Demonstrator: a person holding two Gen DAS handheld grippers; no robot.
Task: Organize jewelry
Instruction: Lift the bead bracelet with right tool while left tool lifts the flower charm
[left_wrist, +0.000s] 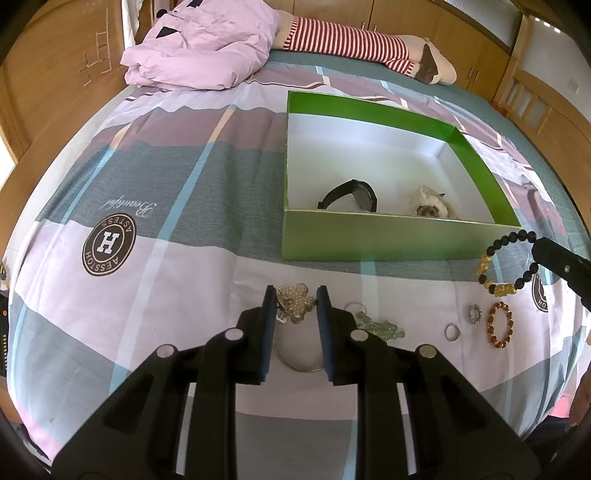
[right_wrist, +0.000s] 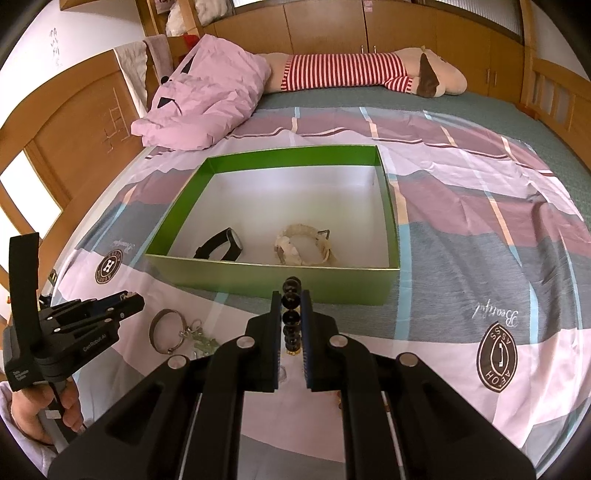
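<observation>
The right gripper (right_wrist: 291, 295) is clamped on a black-and-gold bead bracelet (left_wrist: 506, 264), held clear of the bedspread (left_wrist: 147, 177) just short of the green box (right_wrist: 273, 273), probably to join the black watch (right_wrist: 221, 245) and cream watch (right_wrist: 304, 245) inside. The left gripper (left_wrist: 295, 295) stands parted around a pearl brooch-like cluster (left_wrist: 295, 304), seemingly not yet pinching; its fingers hide part of a silver bangle (left_wrist: 299, 363), and the green beads (left_wrist: 380, 328) are hard to identify
</observation>
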